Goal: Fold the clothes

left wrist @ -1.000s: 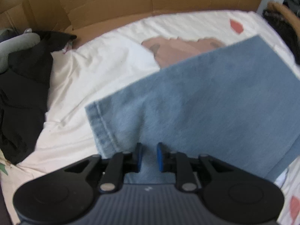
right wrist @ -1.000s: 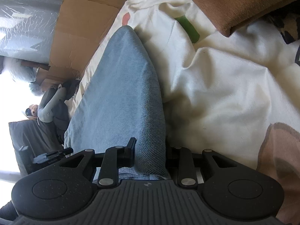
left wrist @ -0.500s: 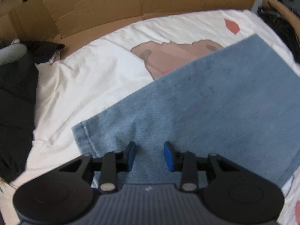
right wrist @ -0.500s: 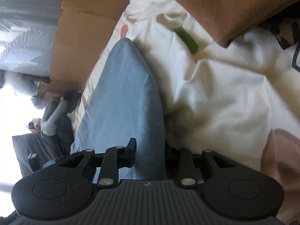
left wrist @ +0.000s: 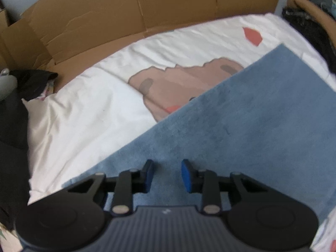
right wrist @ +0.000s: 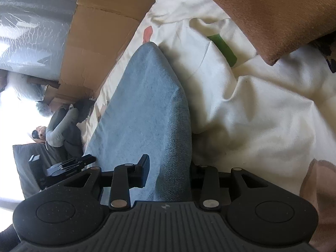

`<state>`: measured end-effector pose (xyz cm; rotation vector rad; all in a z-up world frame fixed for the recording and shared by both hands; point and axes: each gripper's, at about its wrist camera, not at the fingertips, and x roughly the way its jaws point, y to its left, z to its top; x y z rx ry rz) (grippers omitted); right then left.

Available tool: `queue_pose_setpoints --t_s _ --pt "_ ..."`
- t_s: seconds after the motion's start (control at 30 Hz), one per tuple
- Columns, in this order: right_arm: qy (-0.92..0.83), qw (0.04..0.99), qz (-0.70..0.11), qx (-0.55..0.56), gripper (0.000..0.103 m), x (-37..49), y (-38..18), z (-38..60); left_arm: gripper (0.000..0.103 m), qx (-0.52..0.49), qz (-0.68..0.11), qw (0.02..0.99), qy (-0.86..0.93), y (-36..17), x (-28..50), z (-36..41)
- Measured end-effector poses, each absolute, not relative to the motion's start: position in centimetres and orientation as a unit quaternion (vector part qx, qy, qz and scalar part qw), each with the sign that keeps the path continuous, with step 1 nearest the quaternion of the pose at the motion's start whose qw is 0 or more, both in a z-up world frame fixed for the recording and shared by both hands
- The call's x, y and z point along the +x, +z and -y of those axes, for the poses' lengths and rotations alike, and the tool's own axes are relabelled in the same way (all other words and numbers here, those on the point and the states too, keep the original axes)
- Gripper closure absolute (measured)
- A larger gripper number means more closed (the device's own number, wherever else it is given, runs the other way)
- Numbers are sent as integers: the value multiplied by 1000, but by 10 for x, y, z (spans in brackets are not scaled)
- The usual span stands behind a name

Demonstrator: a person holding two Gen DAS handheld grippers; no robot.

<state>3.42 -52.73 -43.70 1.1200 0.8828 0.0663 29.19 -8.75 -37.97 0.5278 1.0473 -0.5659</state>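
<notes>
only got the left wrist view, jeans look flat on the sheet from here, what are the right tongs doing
Observer: The right tongs straddle a raised fold of the jeans. Their jaws have just been opening, and I can't tell whether the pads press the denim.
Operator: anything on the sheet near that fold
Observer: A green patch shows on the sheet, to the right of the fold's far tip and apart from the denim.
Operator: whats behind the cardboard
Observer: A bulky thing wrapped in clear plastic sits past the cardboard.

Blue denim jeans (left wrist: pixel 241 130) on cream sheet (left wrist: pixel 84 113) with brown print.
</notes>
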Motion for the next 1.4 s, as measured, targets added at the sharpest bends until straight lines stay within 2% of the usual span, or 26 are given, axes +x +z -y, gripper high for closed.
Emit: queue_pose_setpoints --t_s 0.17,0.57,1.4 --pt "28 759 -405 508 67 38 -436 528 75 250 -480 800 -260 -376 291 95" --pt "29 785 -415 459 66 51 -422 521 75 243 -456 801 -302 -380 295 137" --pt "46 783 -448 429 67 71 -425 526 76 232 -459 807 -291 -384 304 156"
